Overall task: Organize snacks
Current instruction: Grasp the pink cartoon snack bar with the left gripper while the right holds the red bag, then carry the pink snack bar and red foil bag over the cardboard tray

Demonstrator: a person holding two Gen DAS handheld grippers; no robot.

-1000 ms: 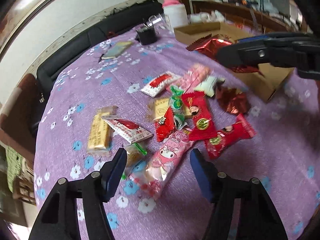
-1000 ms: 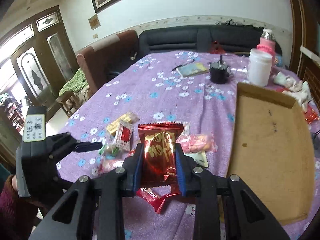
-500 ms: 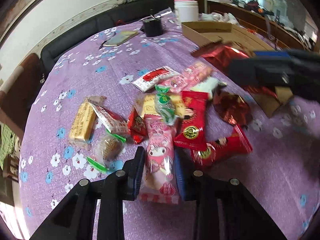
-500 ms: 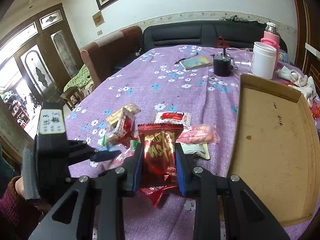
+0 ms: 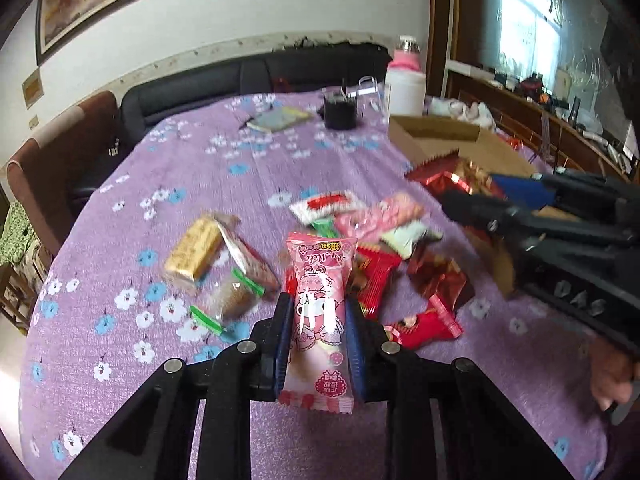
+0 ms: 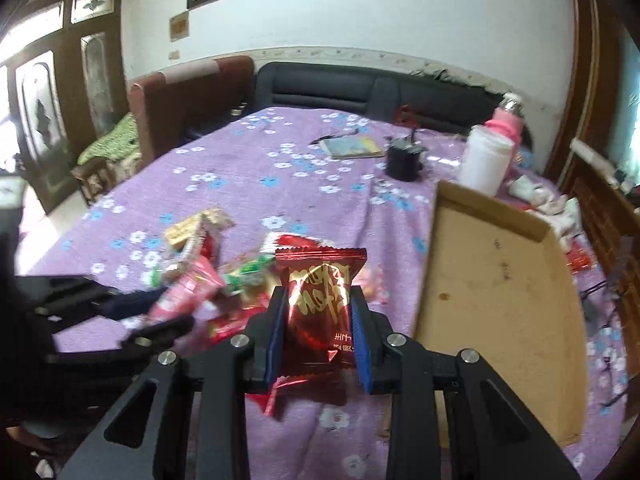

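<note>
I see a large table covered in a purple cloth printed with white and blue flowers (image 5: 248,176), and it fills most of both wrist views. On its right side lies a shallow brown cardboard box (image 6: 496,280), flat and open-topped, with a bare stained floor. Behind it at the far edge stand a white plastic jar (image 6: 486,164) and a pink-capped bottle (image 6: 510,118), with a small black cup (image 6: 404,160) and a thin booklet (image 6: 352,147) to their left. Between the box and the table's middle lies a loose heap of wrapped snacks (image 5: 360,232), red, pink, green and white packets overlapping, with a yellow-wrapped bar (image 5: 192,252) just apart on its left. My left gripper (image 5: 318,332) has just been closing its jaws, and its blue pads now press on both sides of a long pink packet printed with a cartoon figure (image 5: 320,300), which stands nearly upright between them with its upper end above the heap. My right gripper (image 6: 320,332) is clamped on a shiny dark red foil packet with gold lettering (image 6: 320,292), held just left of the box's near corner and above the cloth. In the left wrist view I see that red packet poking out past the right gripper's black fingers (image 5: 472,204), near the box's edge.
</note>
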